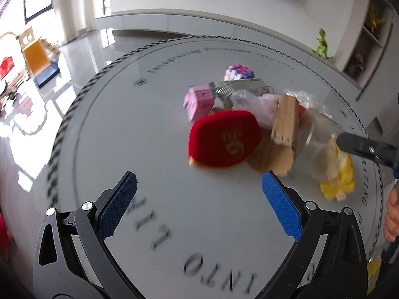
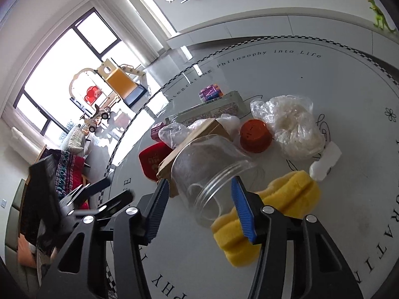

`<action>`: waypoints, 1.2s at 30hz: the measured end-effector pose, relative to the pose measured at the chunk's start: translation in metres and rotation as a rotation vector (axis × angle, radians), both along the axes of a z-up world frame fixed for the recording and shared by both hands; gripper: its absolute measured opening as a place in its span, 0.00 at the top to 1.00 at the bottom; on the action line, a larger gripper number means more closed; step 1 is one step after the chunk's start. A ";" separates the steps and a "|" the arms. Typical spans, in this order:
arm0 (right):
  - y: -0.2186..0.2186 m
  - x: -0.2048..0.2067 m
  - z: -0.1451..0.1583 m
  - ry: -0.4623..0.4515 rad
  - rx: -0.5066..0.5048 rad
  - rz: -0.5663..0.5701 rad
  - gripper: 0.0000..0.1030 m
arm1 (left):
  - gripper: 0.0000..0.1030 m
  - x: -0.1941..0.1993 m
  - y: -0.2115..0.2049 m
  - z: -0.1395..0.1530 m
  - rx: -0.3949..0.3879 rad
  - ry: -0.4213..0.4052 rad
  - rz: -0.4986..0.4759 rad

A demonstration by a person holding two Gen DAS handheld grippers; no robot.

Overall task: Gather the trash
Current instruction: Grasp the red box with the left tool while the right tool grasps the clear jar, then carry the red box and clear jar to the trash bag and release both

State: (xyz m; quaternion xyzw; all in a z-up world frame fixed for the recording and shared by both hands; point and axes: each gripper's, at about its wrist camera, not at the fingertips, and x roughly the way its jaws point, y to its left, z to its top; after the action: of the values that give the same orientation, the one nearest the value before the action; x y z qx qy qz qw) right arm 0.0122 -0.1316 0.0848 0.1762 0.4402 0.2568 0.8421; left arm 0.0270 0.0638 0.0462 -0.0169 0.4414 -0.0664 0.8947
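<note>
A heap of trash lies on the round white table (image 1: 139,134). My right gripper (image 2: 199,208) is open, its blue pads on either side of the mouth of a clear plastic jar (image 2: 207,172) lying on its side. The right pad sits at the jar's rim and a small gap shows at the left pad. A yellow sponge (image 2: 291,194) lies just right of the jar. My left gripper (image 1: 199,196) is open and empty, just short of a red box (image 1: 224,139). The right gripper (image 1: 361,145) reaches over the jar (image 1: 321,147) from the right.
The heap also holds a pink carton (image 1: 199,101), folded cardboard (image 1: 285,122), crumpled clear plastic bags (image 2: 294,124), an orange lid (image 2: 255,132), a flat grey-green packet (image 2: 214,108), a small purple cube (image 2: 210,92) and white foam (image 2: 326,160). A hand (image 1: 392,214) holds the right gripper.
</note>
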 end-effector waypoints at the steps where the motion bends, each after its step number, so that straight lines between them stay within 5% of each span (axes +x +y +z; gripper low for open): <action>1: 0.000 0.002 -0.001 0.002 0.003 0.003 0.48 | 0.06 0.006 -0.002 -0.002 0.003 0.000 -0.023; 9: -0.003 0.007 0.003 -0.003 -0.019 0.005 0.48 | 0.08 0.052 -0.029 -0.018 0.057 0.028 -0.140; 10: -0.004 0.008 0.003 -0.002 -0.021 0.004 0.48 | 0.12 0.055 -0.034 -0.022 0.078 0.032 -0.150; 11: -0.004 0.009 0.002 -0.001 -0.022 0.002 0.48 | 0.27 0.056 -0.038 -0.025 0.071 0.039 -0.164; 14: -0.006 0.012 0.000 0.018 0.008 0.003 0.66 | 0.31 0.051 -0.043 -0.026 0.081 0.018 -0.162; 19: -0.018 0.015 -0.011 0.063 0.241 0.022 0.95 | 0.33 0.035 -0.042 -0.022 0.054 0.018 -0.158; 24: -0.024 0.004 -0.012 0.055 0.363 0.030 0.95 | 0.33 0.021 -0.038 -0.010 0.055 -0.005 -0.149; 36: -0.008 -0.023 0.020 -0.020 0.254 0.065 0.95 | 0.33 -0.019 -0.018 0.012 -0.012 -0.060 -0.103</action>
State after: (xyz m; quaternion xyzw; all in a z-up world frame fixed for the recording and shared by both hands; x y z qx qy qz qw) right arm -0.0103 -0.1401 0.1050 0.2645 0.4014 0.3393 0.8086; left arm 0.0084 0.0456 0.0578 0.0023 0.4142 -0.1156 0.9028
